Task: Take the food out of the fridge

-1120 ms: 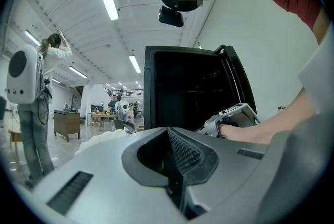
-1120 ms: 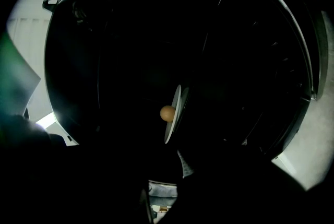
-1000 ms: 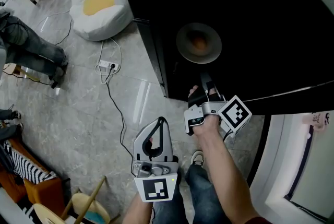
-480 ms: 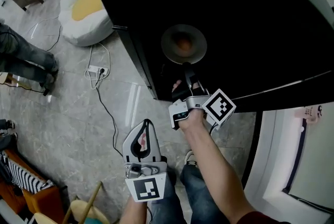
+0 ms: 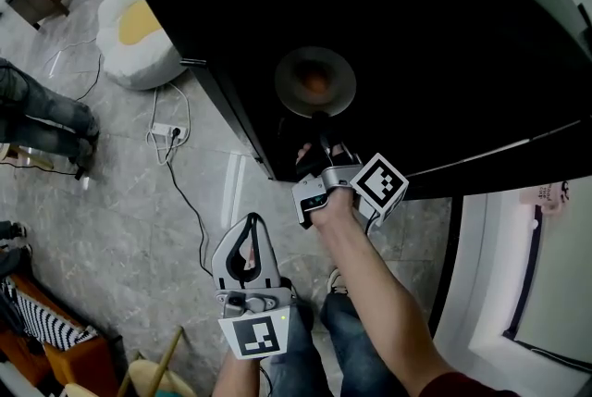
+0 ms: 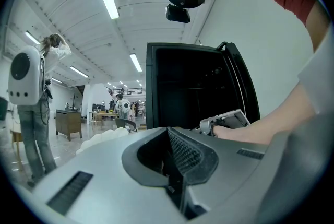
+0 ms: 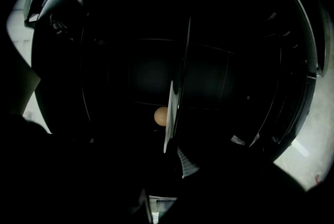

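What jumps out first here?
A plate with a round brownish food sits in the black fridge, top centre of the head view. The right gripper reaches to its near rim; the right gripper view is too dark to tell whether it grips. The left gripper hangs low, shut and empty, and an egg-shaped cushion lies at upper left.

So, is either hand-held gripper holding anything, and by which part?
Left hand-held gripper: nothing. Right hand-held gripper straddles the plate at its near rim; too dark to tell whether it grips.
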`<state>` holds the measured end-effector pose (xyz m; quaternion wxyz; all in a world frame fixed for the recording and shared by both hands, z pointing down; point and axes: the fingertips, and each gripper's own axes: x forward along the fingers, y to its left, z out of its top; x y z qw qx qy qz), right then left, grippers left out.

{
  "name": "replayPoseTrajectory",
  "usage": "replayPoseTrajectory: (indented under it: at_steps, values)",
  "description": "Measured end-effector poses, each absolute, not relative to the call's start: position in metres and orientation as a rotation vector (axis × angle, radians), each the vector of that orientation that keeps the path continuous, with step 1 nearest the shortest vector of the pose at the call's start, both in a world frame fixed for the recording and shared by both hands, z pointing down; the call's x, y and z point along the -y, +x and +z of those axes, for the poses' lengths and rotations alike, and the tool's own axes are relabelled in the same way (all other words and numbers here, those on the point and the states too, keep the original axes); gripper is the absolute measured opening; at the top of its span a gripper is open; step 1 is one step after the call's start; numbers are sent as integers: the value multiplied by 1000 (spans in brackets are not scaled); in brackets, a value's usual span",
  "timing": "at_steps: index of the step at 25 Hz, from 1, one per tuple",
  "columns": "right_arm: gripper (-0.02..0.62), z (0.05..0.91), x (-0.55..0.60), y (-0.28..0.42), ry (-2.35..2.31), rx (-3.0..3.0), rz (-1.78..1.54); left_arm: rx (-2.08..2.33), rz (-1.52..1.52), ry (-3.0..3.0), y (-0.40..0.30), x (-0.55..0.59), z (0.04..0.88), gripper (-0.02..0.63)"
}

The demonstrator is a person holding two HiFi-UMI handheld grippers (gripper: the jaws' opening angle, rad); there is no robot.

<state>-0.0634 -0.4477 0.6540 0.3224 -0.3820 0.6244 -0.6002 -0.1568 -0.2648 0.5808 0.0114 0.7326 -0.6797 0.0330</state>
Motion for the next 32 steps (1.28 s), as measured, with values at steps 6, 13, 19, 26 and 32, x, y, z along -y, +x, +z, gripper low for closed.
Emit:
replayPoseTrajectory:
  at_steps: [6,13,19,26,32]
  values:
    - [86,654,451,-62,-987,-1619,-1581,2111,109,2277,-155,264,584,14]
    - [86,653,451,-64,-971,-1586,-1599,2107,114,2277,-153,260,586,14]
    - [86,653,451,-63,-980,-1585,-1604,2105,116,2275,-153,261,587,14]
    - [83,653,450,-62,-979,-1573,-1613,2101,119,2276,-151,261,588,14]
    - [41,649,449,-63,-986,-1581,-1609,2095,121,2273,-149,260,591,14]
